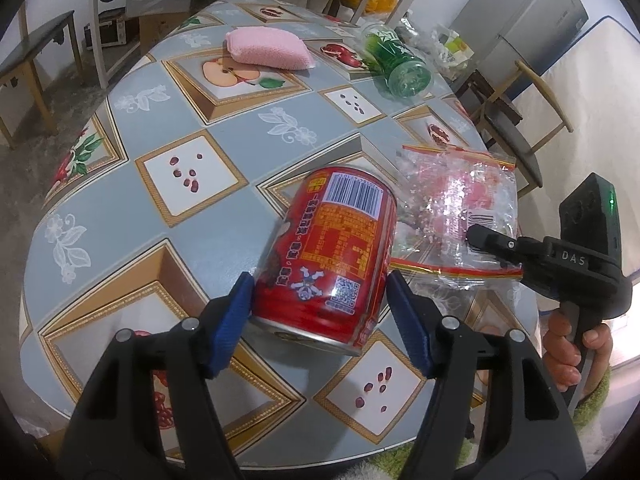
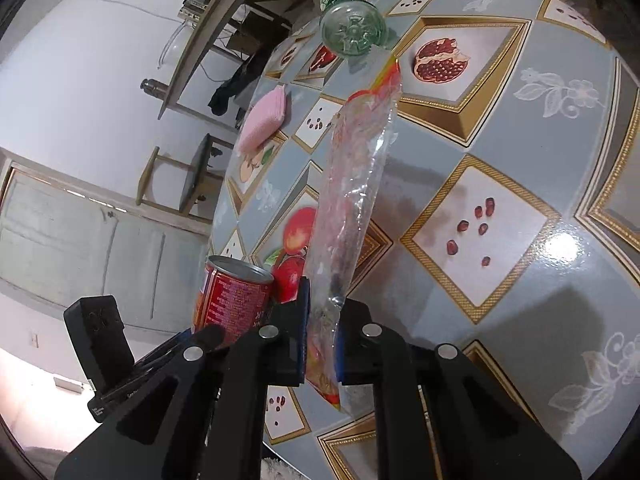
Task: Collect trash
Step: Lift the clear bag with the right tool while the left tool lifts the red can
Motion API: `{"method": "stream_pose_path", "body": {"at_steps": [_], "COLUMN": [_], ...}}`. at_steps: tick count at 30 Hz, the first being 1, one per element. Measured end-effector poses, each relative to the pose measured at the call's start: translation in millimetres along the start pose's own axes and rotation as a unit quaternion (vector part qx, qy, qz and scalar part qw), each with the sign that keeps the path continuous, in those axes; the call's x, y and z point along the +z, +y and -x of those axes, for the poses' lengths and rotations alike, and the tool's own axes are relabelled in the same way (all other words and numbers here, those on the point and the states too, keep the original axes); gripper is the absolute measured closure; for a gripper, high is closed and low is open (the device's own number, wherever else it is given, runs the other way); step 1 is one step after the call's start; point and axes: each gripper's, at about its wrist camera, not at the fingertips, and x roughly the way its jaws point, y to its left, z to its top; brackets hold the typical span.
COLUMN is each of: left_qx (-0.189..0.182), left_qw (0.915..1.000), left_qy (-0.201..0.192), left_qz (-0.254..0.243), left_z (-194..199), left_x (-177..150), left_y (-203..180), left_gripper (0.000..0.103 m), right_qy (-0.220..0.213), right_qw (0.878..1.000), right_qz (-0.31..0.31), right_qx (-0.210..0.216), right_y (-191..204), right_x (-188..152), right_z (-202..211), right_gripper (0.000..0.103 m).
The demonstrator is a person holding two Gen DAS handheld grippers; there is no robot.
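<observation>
- On the desk, left gripper fingers clamp the can; right gripper pinches the wrapper.
- At twelve o'clock, a bottle remains uncollected.

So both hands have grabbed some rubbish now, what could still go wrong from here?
Three things, I'd guess. The red can sits tilted between the left fingers, held low near its end, so it might slip or swing. The clear wrapper is pinched only at one end by the right fingers, so it could slide out. Its loose end might also brush the green bottle lying on the table.
</observation>
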Motion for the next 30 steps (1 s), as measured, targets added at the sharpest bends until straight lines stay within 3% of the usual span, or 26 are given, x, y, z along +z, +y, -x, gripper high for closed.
{"method": "stream_pose_path", "body": {"at_steps": [30], "left_qx": [-0.01], "left_qw": [0.9995], "left_qy": [-0.03], "left_qz": [-0.011], "left_z": [14.1], "left_x": [1.8], "left_y": [-10.6], "left_gripper": [0.039], "right_qy": [-0.032], "right_qw": [0.999], "right_qz": [0.011], "right_qx": [0.003], "right_y": [-1.6], "right_x": [-1.9], "right_z": [26.5], "right_gripper": [0.093]}}
